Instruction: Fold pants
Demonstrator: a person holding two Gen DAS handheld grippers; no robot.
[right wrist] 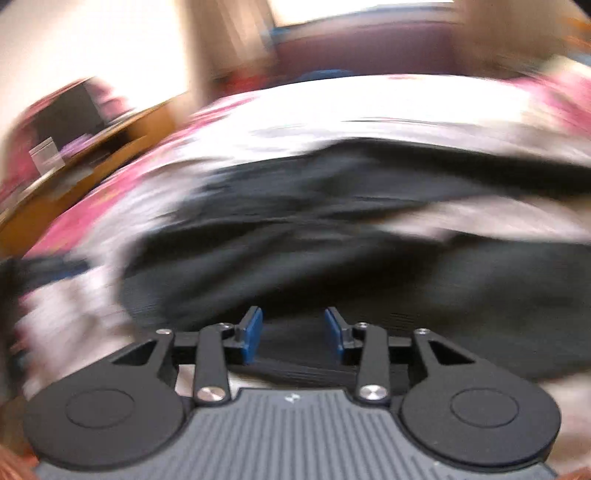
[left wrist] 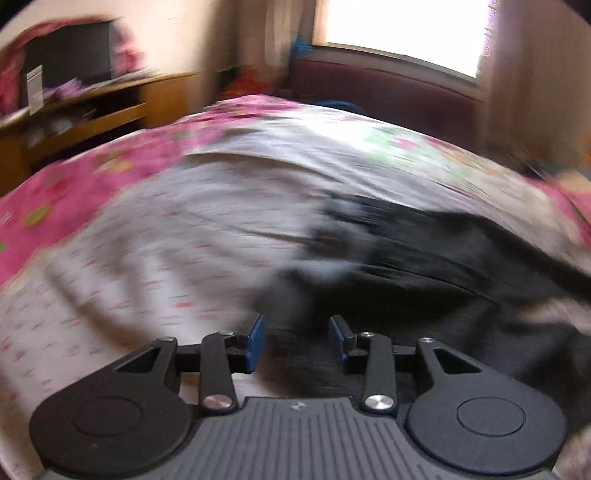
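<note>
1. Pants (right wrist: 332, 236): dark, ribbed-looking fabric, lying on the bed in a loose heap. In the right wrist view they fill the middle ground. In the left wrist view they lie to the right, running down under the fingers. Both views are heavily blurred, so legs and waistband cannot be told apart.

2. Bed (left wrist: 147, 240): white sheet with small coloured flecks, bordered by a pink flowered cover (left wrist: 74, 184). It carries the pants; no other garment is visible on it.

3. Left gripper (left wrist: 297, 341): fingers stand partly apart, blue pads facing each other across a clear gap. Dark cloth shows through the gap, but the pads do not press on it. Whether the fabric lies between them or beneath them cannot be told.

4. Right gripper (right wrist: 293, 334): fingers likewise partly apart, with an open gap. A ridged dark fold of the pants sits low in the gap, near the base; the pads do not clamp it.

5. Surroundings: wooden shelf unit (left wrist: 110, 107) at left with a dark screen (left wrist: 70, 59) on it, bright window (left wrist: 402, 29) beyond the bed, maroon headboard or sofa back (left wrist: 380, 88) below it.

6. Progress, as a judgement: no neat, squared fold is visible. The pants look bunched and uneven, so the task seems at an early or middle stage. Remaining: take hold of an edge, lay the cloth flat, bring it over, and smooth the result.
</note>
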